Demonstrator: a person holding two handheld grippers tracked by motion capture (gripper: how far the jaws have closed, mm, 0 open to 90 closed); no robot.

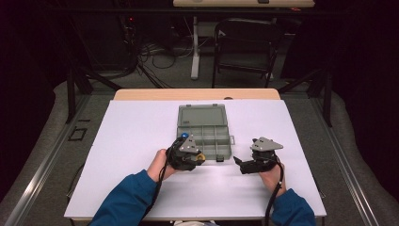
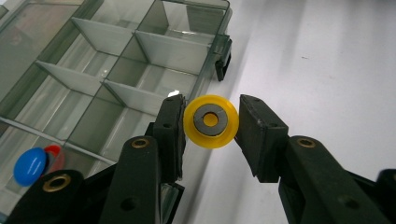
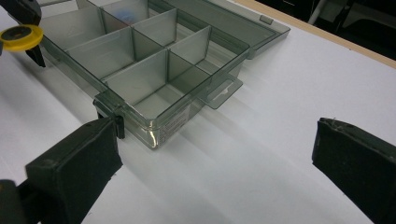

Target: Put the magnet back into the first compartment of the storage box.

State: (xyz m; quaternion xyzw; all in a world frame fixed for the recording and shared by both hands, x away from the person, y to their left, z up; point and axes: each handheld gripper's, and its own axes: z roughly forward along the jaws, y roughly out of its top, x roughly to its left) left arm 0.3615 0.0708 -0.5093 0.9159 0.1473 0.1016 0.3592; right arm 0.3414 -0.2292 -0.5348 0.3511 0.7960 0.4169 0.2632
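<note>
The left gripper point(image 2: 210, 123) was clamped on a yellow disc point(image 2: 210, 121) with a grey ring at its centre, the pads pressing its rim from either side; in the left gripper view the disc hung clear of the white table point(image 2: 327, 60), just beside the near corner of the clear compartment box point(image 2: 116, 70), which lay at about ten o'clock from it; a black latch point(image 2: 223, 58) stood on the box's edge at twelve o'clock from the disc; a blue round piece point(image 2: 29, 165) lay in a compartment at about eight o'clock, touching something red that was too hidden to name. In the high view the left gripper point(image 1: 200, 157) sat at the box's point(image 1: 204, 134) near left corner, at about seven o'clock from its middle; the lid lay open towards twelve. The right gripper point(image 1: 237, 162) rested on the table at about five o'clock from the box; its jaws stood wide apart with only bare table between them, and the box lay at eleven o'clock in its own view.
</note>
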